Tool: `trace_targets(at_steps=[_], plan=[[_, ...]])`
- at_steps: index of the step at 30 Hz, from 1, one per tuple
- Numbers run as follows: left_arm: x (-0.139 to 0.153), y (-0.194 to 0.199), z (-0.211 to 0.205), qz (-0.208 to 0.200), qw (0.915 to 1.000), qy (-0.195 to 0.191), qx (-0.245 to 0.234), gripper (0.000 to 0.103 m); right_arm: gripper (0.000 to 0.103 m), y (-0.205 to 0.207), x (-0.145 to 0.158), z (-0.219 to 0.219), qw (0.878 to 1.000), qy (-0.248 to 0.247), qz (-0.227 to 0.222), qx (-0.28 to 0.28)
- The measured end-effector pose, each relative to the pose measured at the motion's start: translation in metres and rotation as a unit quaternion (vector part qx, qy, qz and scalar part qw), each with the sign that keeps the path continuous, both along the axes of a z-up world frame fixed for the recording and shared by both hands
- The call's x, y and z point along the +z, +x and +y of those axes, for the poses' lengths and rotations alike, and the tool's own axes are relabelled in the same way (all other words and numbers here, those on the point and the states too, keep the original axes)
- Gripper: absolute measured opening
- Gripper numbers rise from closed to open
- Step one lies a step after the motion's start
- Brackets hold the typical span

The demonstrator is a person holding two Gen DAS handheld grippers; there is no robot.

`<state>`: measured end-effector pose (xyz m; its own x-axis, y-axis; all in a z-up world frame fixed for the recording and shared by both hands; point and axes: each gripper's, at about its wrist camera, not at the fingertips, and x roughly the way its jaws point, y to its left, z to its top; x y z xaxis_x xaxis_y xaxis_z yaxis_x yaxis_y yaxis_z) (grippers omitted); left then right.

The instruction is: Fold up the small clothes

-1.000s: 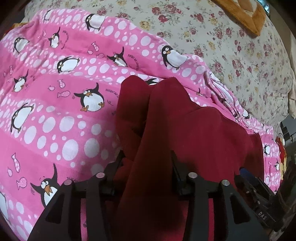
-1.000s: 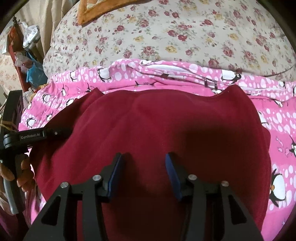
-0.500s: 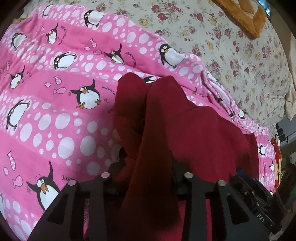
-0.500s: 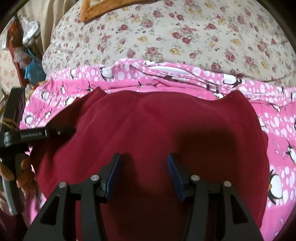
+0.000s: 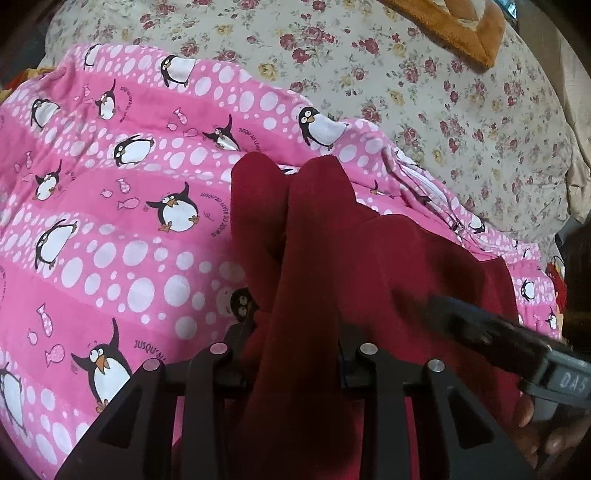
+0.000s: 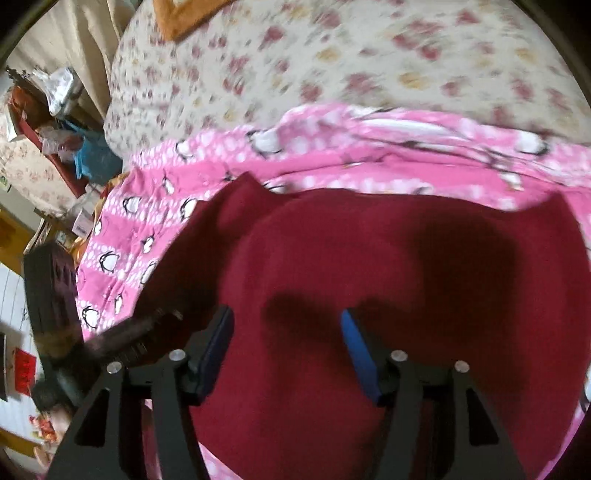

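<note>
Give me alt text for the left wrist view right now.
The left gripper is shut on a bunched fold of the dark red garment, which lies on a pink penguin-print blanket. The right gripper enters blurred from the right, and a floral bedspread lies beyond.

The dark red garment [image 5: 369, 280] is a thick, matt, fleecy cloth with a soft nap. Under it lies a pink blanket [image 5: 110, 221] of smooth printed cotton-like cloth, matt, with penguins and white dots. The bed cover [image 5: 424, 92] behind is a thin floral cloth, matt and lightly creased. An orange cushion [image 5: 454, 26] looks plush and fuzzy. The left claw [image 5: 295, 328] is matt black plastic with shiny metal pins; the right claw [image 6: 286, 343] has the same black plastic, with smooth blue pads [image 6: 356, 350].
</note>
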<state>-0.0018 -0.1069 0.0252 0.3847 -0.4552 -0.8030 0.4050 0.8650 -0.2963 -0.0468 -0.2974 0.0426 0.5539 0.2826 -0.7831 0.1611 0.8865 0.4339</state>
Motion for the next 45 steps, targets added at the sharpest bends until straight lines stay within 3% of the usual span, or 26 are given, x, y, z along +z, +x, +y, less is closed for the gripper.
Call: trace_targets(at_steps=[5,10,16,45], plan=[[-0.001,-0.005,-0.001,-0.013,0.9999,0.009,0.002,0.010,0.063,0.036,0.000,0.031,0.998,-0.053,0.016,0.030],[-0.001,-0.007,0.003,-0.012,0.9999,0.003,0.005,0.010,0.063,0.062,0.004,0.045,0.998,-0.040,0.028,0.049],[-0.002,-0.008,0.005,-0.007,0.9999,0.000,0.008,0.010,0.063,0.089,-0.001,0.063,0.995,-0.061,0.048,0.067],[-0.003,-0.012,0.001,-0.032,0.9992,0.023,0.004,0.009,0.063,0.098,-0.012,0.078,0.992,-0.079,0.067,0.075]])
